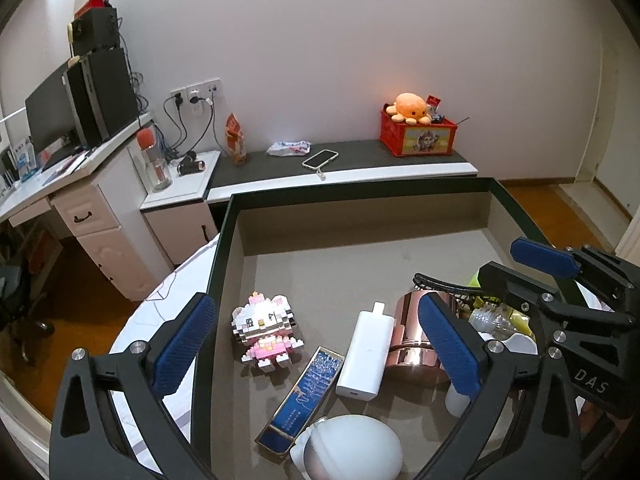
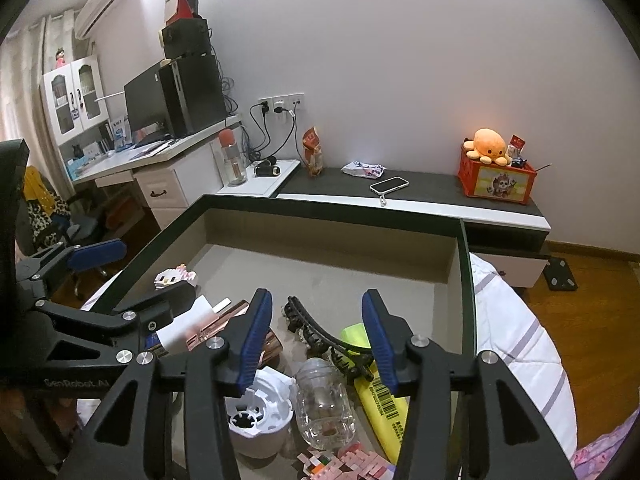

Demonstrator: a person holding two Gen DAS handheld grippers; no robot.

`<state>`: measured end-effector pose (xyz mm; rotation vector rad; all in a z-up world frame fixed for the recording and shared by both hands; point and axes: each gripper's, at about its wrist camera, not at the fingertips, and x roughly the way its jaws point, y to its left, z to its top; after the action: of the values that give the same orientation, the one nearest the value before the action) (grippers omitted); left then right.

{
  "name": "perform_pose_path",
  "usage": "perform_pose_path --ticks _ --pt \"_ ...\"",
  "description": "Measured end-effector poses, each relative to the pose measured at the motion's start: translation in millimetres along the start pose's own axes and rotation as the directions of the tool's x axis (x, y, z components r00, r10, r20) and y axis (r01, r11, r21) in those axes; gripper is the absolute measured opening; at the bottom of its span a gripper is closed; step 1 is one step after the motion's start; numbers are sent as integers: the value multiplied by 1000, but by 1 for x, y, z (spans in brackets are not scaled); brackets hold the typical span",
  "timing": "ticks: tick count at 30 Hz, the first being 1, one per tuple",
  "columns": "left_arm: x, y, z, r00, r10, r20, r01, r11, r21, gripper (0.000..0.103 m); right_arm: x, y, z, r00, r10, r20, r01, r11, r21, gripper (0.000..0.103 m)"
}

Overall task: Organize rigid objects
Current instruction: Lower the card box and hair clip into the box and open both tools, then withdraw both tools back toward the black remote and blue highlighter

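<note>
A dark-rimmed tray [image 1: 224, 240] holds a pink brick-built cat [image 1: 266, 330], a white power bank [image 1: 366, 354], a blue slim box [image 1: 302, 396], a rose-gold cup [image 1: 414, 340] and a white round object [image 1: 352, 444]. My left gripper [image 1: 316, 344] is open and empty above them. My right gripper [image 2: 316, 338] is open and empty above a black hair comb [image 2: 316, 328], a clear bottle [image 2: 324, 404], a yellow highlighter [image 2: 380, 396] and a white cap piece [image 2: 260, 412]. The right gripper also shows in the left wrist view [image 1: 560, 280].
The tray [image 2: 466, 264] sits on a bed with white bedding [image 2: 516, 332]. Behind it a dark ledge carries a phone [image 1: 320, 159], a snack bag [image 1: 236, 140] and a red crate with an orange plush [image 1: 416, 128]. A desk with a monitor [image 1: 48, 120] stands left.
</note>
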<state>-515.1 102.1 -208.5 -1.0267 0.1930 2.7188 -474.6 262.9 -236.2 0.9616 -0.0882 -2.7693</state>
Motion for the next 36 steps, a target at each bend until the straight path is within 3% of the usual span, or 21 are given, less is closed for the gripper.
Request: perform_pose_path --ticks 3,6,7,8,18,19,20,27,36 --pt "0 2 0 1000 -6 -5 6 1000 -15 103 0 -2 0 1000 2 -5 -2 1000 11 52" --pt "-6 8 2 1000 -12 1 13 999 -46 103 -3 -5 0 1000 -2 -15 2 1000 28 69" --pt "-10 11 2 1000 -24 5 24 998 -55 103 -6 -5 1 1000 3 -12 -3 1000 31 84" --pt "-14 13 1 999 -34 11 34 997 -62 103 -10 -4 1 1000 11 -5 -11 999 32 86" --pt "-65 27 -26 1000 -8 15 10 997 -77 103 -59 14 -11 999 42 31 -43 999 31 86" --pt "-75 30 -31 1000 -7 18 8 997 -79 103 -65 15 -13 998 38 40 -40 999 36 90" --pt "-81 32 -34 1000 -4 19 5 997 -80 103 -73 17 -16 998 32 48 -34 999 37 103" --pt "-128 44 -63 1000 4 28 -2 996 -92 103 -113 32 -35 997 9 70 -10 1000 23 103" --pt "-170 57 -107 1000 5 16 -4 998 -70 103 -143 43 -70 999 -22 26 21 999 33 103"
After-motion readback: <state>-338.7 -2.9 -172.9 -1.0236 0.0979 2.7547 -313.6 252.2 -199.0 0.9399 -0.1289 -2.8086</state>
